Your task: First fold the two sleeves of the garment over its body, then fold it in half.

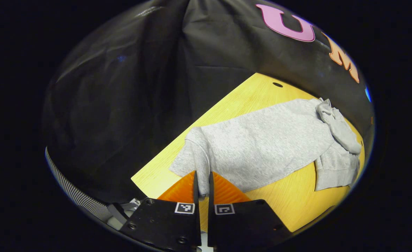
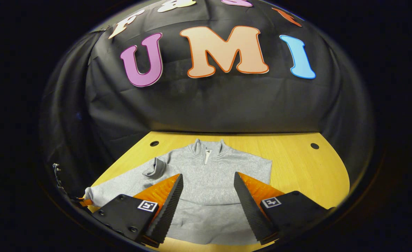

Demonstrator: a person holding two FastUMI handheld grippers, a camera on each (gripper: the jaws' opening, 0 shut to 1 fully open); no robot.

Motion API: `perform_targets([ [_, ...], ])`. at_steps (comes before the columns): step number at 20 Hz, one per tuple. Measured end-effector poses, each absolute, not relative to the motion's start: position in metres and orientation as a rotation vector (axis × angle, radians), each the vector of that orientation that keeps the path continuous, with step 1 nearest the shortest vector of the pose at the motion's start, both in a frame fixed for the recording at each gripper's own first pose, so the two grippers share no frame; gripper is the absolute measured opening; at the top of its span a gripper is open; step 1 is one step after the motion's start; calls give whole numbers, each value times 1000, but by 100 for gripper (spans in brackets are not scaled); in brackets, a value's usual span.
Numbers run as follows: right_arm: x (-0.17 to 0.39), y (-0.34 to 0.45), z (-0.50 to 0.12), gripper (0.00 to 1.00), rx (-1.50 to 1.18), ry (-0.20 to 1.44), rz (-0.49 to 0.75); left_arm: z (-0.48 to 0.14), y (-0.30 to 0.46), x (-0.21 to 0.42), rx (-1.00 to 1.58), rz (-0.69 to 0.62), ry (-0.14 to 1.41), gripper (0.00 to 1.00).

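The grey fleece pullover with a short zip collar (image 2: 209, 182) lies flat on the yellow wood-grain desk (image 2: 297, 168), collar toward the black cloth wall (image 2: 206, 105). In the right gripper view, one sleeve (image 2: 155, 168) is folded up, its cuff resting on the body just beside the collar. The other side of the garment ends in a straight edge near the middle of the desk. Two dark round holes (image 2: 154, 143) sit near the desk's far edge, one at each side of the collar.

The left claw (image 1: 202, 185) is pressed nearly together, and a fold of grey fabric at the garment's near corner (image 1: 200, 175) sits pinched between its orange ribbed fingers (image 1: 223, 190). In the left gripper view, the pullover (image 1: 262, 147) stretches away from that corner across the desk (image 1: 286, 199), and a bunched sleeve (image 1: 339, 129) lies over its far end.

The right claw (image 2: 207, 196) is spread wide, hanging above the lower body of the pullover with nothing between its fingers (image 2: 167, 199).

Each claw carries small square black-and-white marker tags (image 2: 147, 205) on its black finger mounts; they bear coded patterns, no readable words. No brand or label text can be made out on the garment.
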State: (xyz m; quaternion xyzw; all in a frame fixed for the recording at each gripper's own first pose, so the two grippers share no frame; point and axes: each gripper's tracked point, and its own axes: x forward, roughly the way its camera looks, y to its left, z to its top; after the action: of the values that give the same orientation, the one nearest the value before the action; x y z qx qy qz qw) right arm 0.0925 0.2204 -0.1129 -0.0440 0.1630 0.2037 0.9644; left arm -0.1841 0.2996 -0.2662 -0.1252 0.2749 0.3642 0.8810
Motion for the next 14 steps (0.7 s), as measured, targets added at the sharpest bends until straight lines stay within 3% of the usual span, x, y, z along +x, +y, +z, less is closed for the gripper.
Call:
perform_targets([
  [5,96,192,-104,92,-82,316,380,-243,283,-158,-254,684,512,0],
  [14,87,124,-98,92,-64,306,308,-161,181,-67,-232,415,399,1],
])
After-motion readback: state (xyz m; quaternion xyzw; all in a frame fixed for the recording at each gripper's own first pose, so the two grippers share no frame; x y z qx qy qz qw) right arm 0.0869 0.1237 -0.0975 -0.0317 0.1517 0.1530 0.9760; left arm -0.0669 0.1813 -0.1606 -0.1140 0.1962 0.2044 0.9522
